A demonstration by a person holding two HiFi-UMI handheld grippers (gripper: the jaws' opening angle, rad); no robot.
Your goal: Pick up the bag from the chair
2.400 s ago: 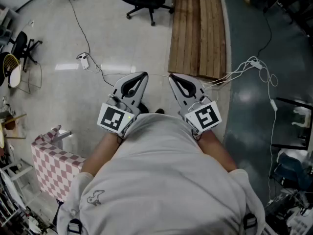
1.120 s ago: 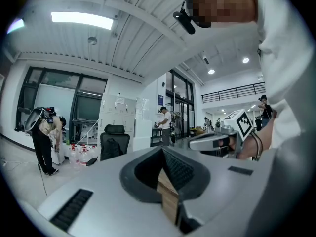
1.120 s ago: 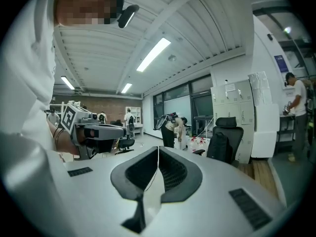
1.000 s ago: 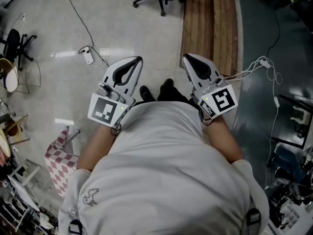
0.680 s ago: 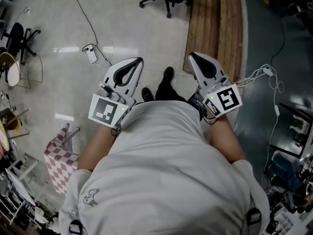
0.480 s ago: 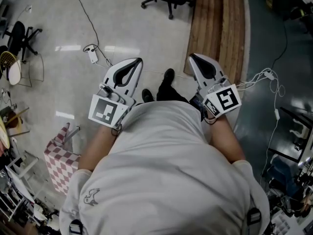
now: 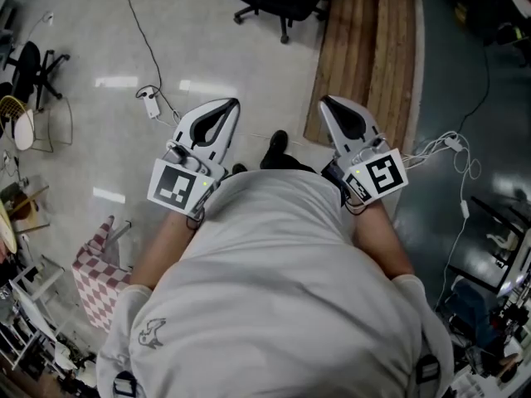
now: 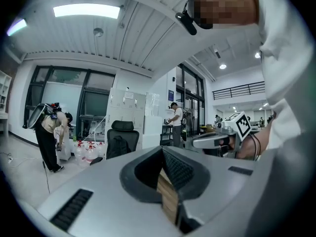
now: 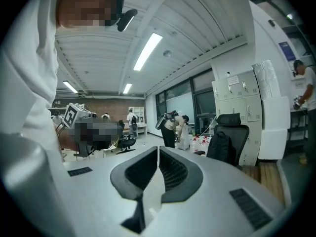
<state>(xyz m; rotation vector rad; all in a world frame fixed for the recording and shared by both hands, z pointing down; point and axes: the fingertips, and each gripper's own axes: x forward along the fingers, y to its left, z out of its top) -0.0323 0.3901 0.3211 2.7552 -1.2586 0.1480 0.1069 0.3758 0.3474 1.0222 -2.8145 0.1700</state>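
Above floor (image 7: 91,148): left gripper (image 7: 226,106), right gripper (image 7: 330,104) fingers together (apparently empty).

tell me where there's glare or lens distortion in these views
Head view: lamp reflections glare white on the floor. Left gripper view: fisheye bends straight lines, corners black, ceiling lamp blown out. Right gripper view: same bending; chair looks sharp.

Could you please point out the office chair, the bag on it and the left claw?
office chair (image 9: 231,118), right gripper view, on its headrest.
bag (image 9: 219,146), right gripper view, on its dark front.
left claw (image 7: 233,104), head view, at its tips.
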